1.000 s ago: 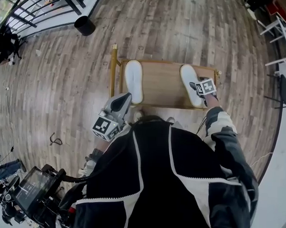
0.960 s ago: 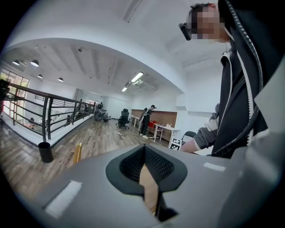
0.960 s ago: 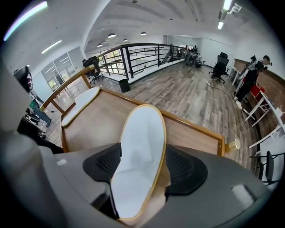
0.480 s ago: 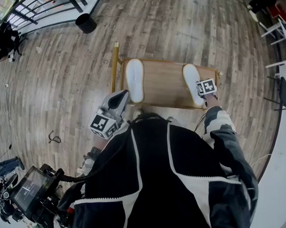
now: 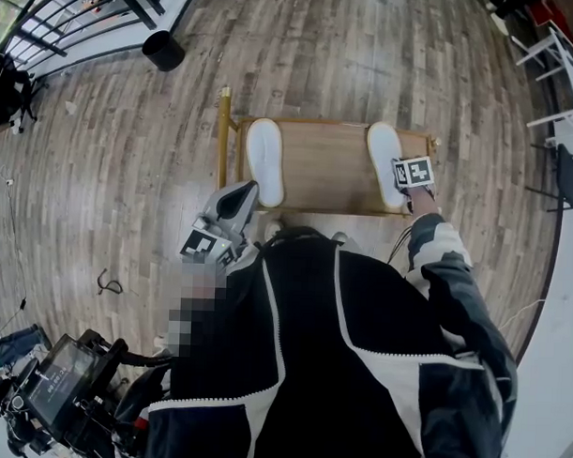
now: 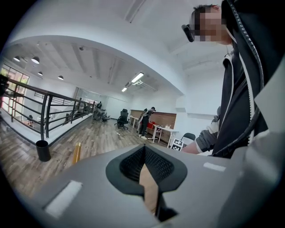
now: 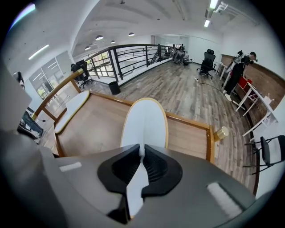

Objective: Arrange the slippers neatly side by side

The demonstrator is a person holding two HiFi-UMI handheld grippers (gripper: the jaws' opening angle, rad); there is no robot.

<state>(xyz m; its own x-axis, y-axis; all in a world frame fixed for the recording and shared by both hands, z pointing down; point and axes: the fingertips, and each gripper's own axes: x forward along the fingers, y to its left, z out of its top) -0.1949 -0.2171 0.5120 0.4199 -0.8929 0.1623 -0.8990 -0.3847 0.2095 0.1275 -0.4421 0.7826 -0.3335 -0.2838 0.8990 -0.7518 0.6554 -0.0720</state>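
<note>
The right gripper point(image 7: 141, 156) has just clamped the near end of the flat white right slipper point(image 7: 144, 122) on the wooden tabletop point(image 5: 326, 168); we judge a flat, straight drag to just beside the white left slipper point(image 5: 264, 162) best, with the left gripper point(image 6: 144, 169) closed on nothing.

It is a big office room, with a rolling chair point(image 7: 208, 59) and white desks point(image 7: 255, 95) far ahead of the right gripper point(image 7: 141, 150) and a black railing point(image 7: 133, 53) ahead on its left.

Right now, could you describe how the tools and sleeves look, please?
The left tool and right tool have grey shells with black ribbed pads; each carries a cube of black-and-white square markers. The right sleeve is dark with grey and white bands near the cuff.
</note>
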